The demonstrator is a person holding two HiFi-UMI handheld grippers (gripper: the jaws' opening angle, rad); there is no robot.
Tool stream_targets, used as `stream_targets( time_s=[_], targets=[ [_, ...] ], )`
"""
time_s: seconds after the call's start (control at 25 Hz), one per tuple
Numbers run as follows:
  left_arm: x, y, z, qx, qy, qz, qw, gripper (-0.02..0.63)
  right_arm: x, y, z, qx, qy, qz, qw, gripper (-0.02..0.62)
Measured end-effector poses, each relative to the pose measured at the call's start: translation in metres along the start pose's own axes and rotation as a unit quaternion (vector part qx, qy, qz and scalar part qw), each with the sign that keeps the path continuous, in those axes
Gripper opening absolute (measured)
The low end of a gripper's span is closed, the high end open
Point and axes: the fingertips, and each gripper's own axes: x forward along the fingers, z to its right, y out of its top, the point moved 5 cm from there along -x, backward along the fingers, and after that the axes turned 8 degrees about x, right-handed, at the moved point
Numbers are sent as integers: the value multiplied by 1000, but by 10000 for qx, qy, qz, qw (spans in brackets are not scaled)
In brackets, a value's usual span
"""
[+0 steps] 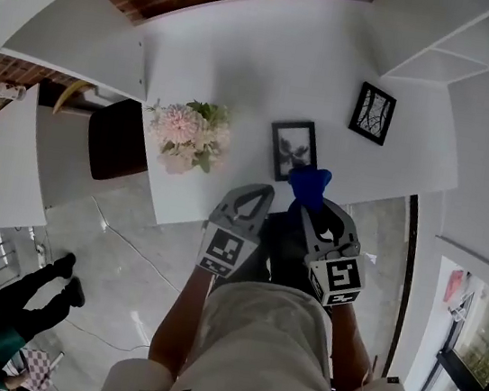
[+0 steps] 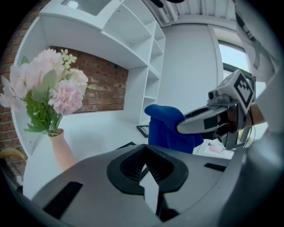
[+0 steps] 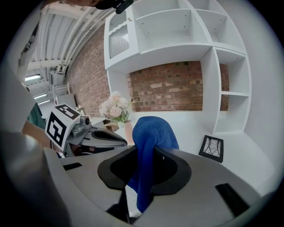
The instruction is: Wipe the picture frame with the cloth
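White tabletop (image 1: pixel 275 49) carries three items. Vase of pink flowers (image 1: pixel 186 135) near left edge. Dark picture frame (image 1: pixel 292 149) beside it, toward the front. Second frame (image 1: pixel 372 113) farther right, well apart.

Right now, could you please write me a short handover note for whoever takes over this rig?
Left hand-held gripper: shut, empty.
Right hand-held gripper: shut on the blue cloth, held above the table.
Nearer picture frame sits just ahead of the cloth; a second frame lies farther right.
Done: cloth gripped. Left: wiping; no contact visible yet.
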Motion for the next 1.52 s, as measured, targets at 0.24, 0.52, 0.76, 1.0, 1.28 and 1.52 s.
stream_targets(
  time_s=[0.24,0.52,0.76,1.0,1.28,1.52],
  targets=[
    [20,-24,-1,27,-81,-384,9992,3,16,-10,7,-137,128,-251,9995,91],
    [39,-42,-5,60,-171,-719,9972,3,30,-21,14,-136,252,-529,9982,91],
    [55,-55,-6,116,-269,-992,9946,3,41,-31,25,-32,170,-671,9976,89],
    [70,-67,-6,143,-338,-1191,9922,3,51,-35,31,14,175,-793,9967,89],
    [79,-71,-9,134,-317,-1302,9909,3,62,-40,33,58,247,-971,9950,89],
    [86,-74,-13,122,-306,-1384,9898,3,72,-41,29,52,330,-1073,9937,89]
  ],
)
